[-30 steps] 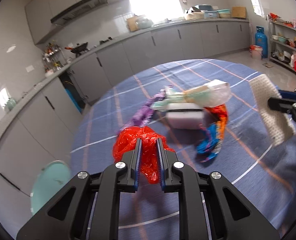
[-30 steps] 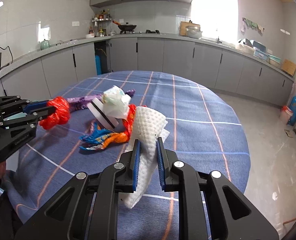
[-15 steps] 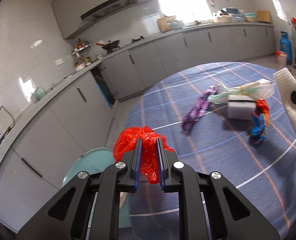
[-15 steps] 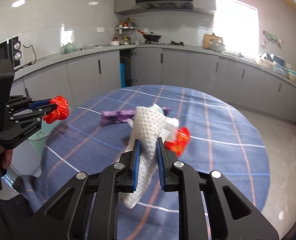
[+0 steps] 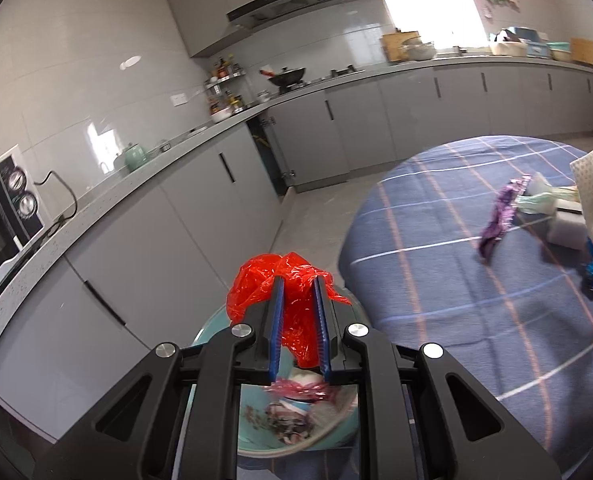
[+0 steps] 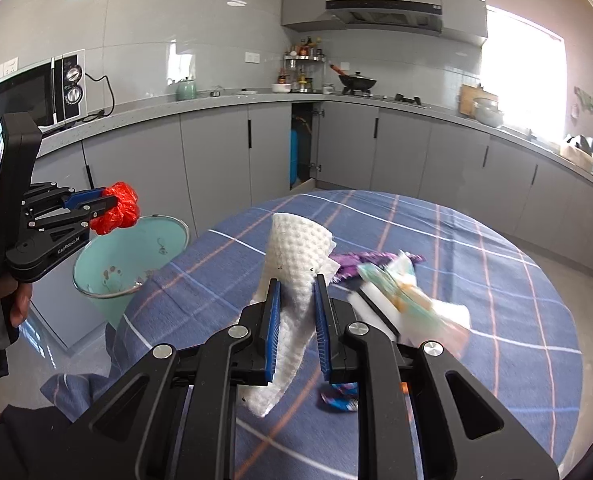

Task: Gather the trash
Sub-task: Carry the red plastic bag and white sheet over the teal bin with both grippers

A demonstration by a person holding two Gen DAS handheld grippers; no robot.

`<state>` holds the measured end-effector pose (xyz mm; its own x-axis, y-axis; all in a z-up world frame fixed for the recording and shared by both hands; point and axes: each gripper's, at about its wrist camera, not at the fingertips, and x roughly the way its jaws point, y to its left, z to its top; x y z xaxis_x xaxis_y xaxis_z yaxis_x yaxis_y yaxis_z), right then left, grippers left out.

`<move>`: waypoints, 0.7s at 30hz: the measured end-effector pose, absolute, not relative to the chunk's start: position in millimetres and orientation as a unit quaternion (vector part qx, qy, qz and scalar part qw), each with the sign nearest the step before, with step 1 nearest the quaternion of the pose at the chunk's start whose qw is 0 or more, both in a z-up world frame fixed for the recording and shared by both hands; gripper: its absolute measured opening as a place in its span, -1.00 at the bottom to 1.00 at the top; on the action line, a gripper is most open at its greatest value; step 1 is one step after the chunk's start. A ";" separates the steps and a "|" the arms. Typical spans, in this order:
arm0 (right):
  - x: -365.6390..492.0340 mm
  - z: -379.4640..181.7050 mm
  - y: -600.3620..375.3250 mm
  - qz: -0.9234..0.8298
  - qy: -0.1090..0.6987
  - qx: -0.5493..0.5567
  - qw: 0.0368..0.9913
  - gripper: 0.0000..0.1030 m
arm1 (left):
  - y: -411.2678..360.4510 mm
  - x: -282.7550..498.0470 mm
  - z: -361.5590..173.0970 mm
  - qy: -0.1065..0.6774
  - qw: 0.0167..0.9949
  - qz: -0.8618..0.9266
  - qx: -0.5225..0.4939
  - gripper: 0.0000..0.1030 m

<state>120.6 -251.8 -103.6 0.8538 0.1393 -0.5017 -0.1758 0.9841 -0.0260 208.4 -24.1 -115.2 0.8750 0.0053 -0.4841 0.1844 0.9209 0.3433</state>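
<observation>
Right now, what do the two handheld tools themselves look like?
Both match: the left tool and right tool are matte black angular linkages with silver pivot screws and blue ribbed pads. The left one has small white lettering, a pistol handle and a small screen on its upright back.

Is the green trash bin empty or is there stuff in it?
Not empty. The bin below the left claw already holds crumpled wrappers at its bottom.

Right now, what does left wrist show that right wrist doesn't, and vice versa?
Left wrist only: trash already lying inside the teal bin, seen below the left gripper.
Right wrist only: the hand holding the left gripper, and the bin's whole rim.
Both: red plastic bag clamped in the left gripper, white paper towel in the right gripper, purple wrapper on the blue tablecloth.
</observation>
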 end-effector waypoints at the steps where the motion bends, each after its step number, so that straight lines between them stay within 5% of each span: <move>1: 124.6 -103.0 -249.3 0.084 0.258 -0.036 0.962 -0.67 | -18.6 211.5 -115.6 0.246 0.949 -0.041 0.190 -0.71; 21: 177.8 -103.4 -180.2 0.139 0.260 -0.069 0.953 -0.67 | 47.1 244.7 -120.1 0.266 0.952 0.024 0.149 -0.71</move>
